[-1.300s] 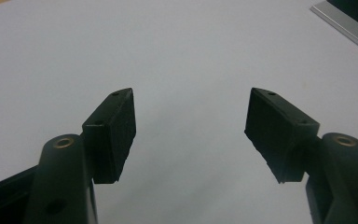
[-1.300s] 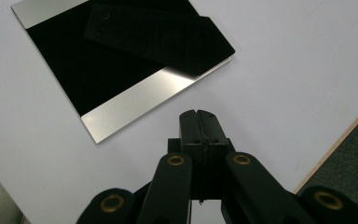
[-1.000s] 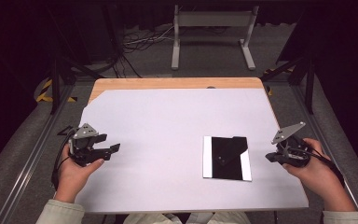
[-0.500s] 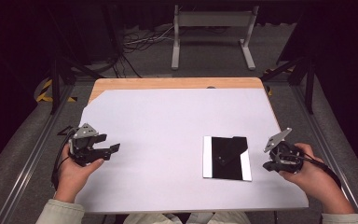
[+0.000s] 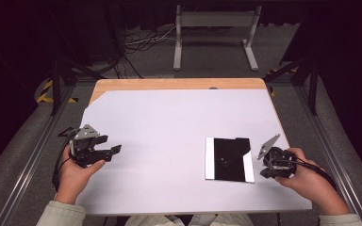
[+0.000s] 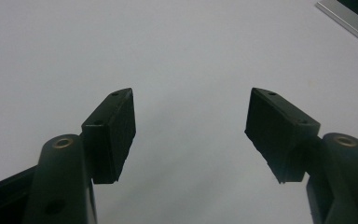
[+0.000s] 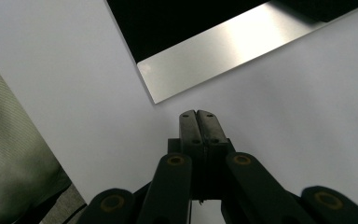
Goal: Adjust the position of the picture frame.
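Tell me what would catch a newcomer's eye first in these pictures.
Probably the flat black panel with silver edges, lying alone on the white table toward its near right. The right gripper, jaws shut, sits just off the panel's right edge, while the left gripper waits open at the table's left side.

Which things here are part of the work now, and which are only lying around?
Part of the work:
flat black square plate with silver edges
right gripper, shut, close to it
left gripper, open

Lying around:
white table sheet
grey metal stand
floor cables
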Action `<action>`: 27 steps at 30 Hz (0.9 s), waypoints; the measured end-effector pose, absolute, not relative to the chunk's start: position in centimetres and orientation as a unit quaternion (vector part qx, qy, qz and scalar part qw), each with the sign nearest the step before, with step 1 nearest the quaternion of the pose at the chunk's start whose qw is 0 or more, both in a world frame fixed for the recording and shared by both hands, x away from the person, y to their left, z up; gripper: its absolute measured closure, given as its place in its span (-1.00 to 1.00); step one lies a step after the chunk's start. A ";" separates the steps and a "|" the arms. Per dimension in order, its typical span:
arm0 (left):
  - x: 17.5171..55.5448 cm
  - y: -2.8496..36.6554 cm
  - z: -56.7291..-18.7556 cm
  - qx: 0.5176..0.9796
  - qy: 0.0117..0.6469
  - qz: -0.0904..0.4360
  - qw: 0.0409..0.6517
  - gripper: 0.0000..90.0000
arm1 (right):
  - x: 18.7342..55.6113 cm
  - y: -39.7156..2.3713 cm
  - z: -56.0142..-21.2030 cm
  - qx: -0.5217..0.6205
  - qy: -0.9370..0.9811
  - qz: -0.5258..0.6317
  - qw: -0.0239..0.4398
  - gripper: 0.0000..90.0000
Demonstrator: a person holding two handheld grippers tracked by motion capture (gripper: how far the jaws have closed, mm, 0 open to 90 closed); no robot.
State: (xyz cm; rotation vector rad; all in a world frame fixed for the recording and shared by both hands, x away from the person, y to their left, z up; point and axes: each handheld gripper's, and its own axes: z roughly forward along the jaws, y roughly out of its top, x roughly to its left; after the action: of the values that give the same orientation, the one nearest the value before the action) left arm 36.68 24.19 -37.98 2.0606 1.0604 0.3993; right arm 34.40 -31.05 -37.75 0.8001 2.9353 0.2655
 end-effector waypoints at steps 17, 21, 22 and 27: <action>36.7 24.3 -38.0 0.809 0.418 0.154 0.383 -0.26 | 34.8 -28.9 -39.0 0.234 0.971 0.048 0.029 1.00; 36.7 24.3 -38.1 0.809 0.420 0.152 0.382 -0.26 | 34.8 -28.7 -39.3 0.228 0.972 0.037 0.026 1.00; 36.8 24.3 -38.1 0.810 0.418 0.154 0.382 -0.26 | 34.8 -28.7 -39.3 0.228 0.973 0.036 0.025 1.00; 36.8 24.3 -38.1 0.809 0.419 0.154 0.381 -0.26 | 34.9 -28.5 -39.5 0.225 0.974 0.026 0.023 1.00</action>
State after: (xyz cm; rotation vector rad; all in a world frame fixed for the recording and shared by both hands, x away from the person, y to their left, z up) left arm 36.80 24.29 -38.14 2.0652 1.0703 0.3919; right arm 34.91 -28.53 -39.51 0.6955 3.0155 0.0793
